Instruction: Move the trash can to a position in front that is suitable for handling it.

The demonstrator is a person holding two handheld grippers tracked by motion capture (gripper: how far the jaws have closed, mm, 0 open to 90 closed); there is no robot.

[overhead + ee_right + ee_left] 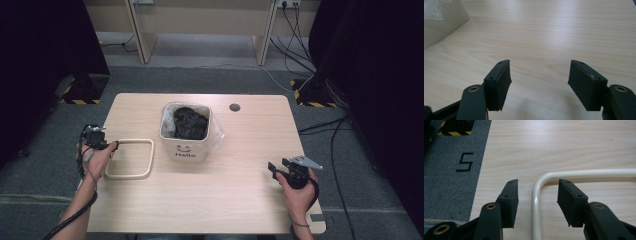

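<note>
On the table (210, 200) a cream rounded frame (130, 159) lies flat just left of a cream bin (186, 131) lined with clear plastic and holding something dark. The left gripper (537, 192) sits at the frame's near-left corner, its jaws apart with the frame's bar between them, not pressing on it. The right gripper (540, 75) hovers over bare wood well right of the bin, jaws spread wide with nothing between them.

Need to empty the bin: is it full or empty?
Holding something: the bin has dark stuff piled near its rim inside a clear liner.
</note>
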